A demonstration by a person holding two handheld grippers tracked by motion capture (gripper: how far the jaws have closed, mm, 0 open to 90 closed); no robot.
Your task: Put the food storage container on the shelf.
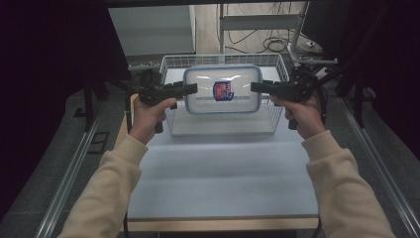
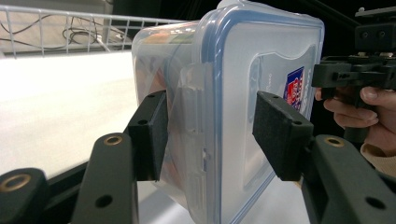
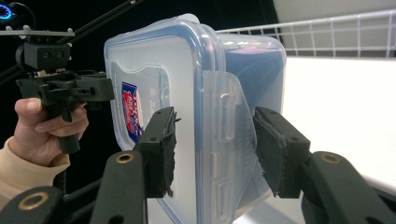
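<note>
In the high view, you hold a clear plastic container point(image 1: 222, 90) with a blue-rimmed lid at the centre of the upper half of the frame, above a white wire basket point(image 1: 224, 124) that stands on the pale bench point(image 1: 218, 178). Your left tool point(image 1: 191, 89) grips its left end and your right tool point(image 1: 255, 87) grips its right end. A red and blue label sits in the middle of the lid.

In the left gripper view, the container point(image 2: 233, 107) stands on edge at the centre of the frame. Your left tool point(image 2: 210, 133) is clamped across its side latch, one pad on the tub wall, the other on the lid. Your right tool point(image 2: 322, 74) meets the far end at the upper right.

In the right gripper view, the container point(image 3: 187, 116) stands at the centre, your right tool point(image 3: 215, 149) closed over its latch, one pad on the lid and one on the tub. Your left tool point(image 3: 105, 88) holds the far end at the left of the frame. The basket wire point(image 3: 327, 32) crosses the upper right.
</note>
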